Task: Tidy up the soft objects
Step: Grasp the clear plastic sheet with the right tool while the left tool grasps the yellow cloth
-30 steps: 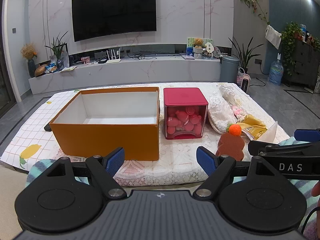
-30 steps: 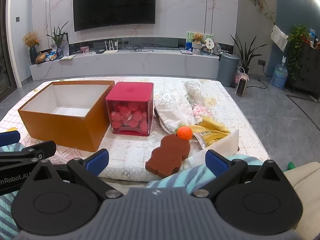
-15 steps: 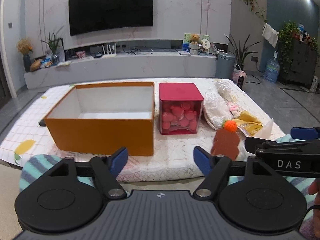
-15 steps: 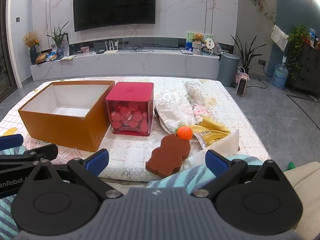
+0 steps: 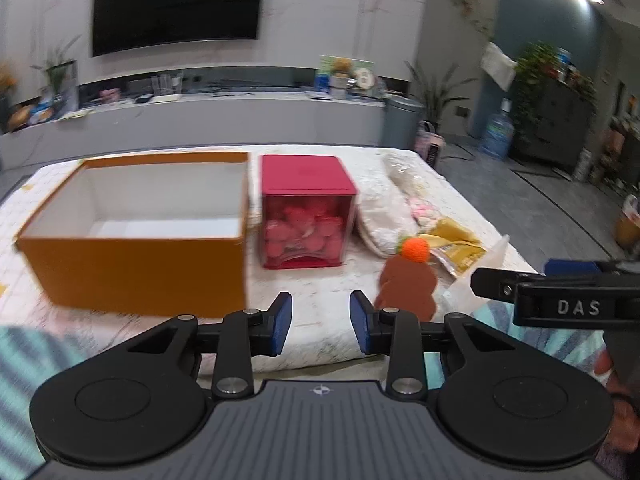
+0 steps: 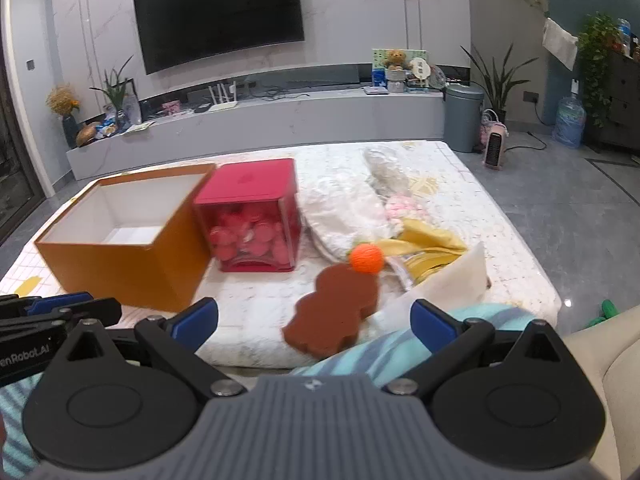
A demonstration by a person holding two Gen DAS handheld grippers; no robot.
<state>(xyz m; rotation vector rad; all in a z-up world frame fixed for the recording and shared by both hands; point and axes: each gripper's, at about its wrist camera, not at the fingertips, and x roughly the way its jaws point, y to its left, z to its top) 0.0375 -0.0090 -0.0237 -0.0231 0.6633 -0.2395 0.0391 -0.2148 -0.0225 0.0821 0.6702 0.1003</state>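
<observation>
Red box (image 5: pixel 306 216) contents blurred, unreadable; brown sponge (image 6: pixel 334 314) lies right of it, near edge hidden by striped cloth (image 6: pixel 400 344). Orange box (image 5: pixel 136 240) just left. Left gripper (image 5: pixel 320 322) narrowly parted, right gripper (image 6: pixel 314 320) wide apart, both holding nothing.

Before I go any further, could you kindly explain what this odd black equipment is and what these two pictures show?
No robot here: a person carries a hand-held gripper in each hand, each with a fisheye camera looking along its blue-tipped fingers. One picture is from the left hand-held gripper, fingers fairly close together but holding nothing; the other from the right hand-held gripper, wide open, also empty. On the low padded table sit an open orange box, a red lidded box, a brown sponge, an orange knitted ball and some plastic bags.
</observation>
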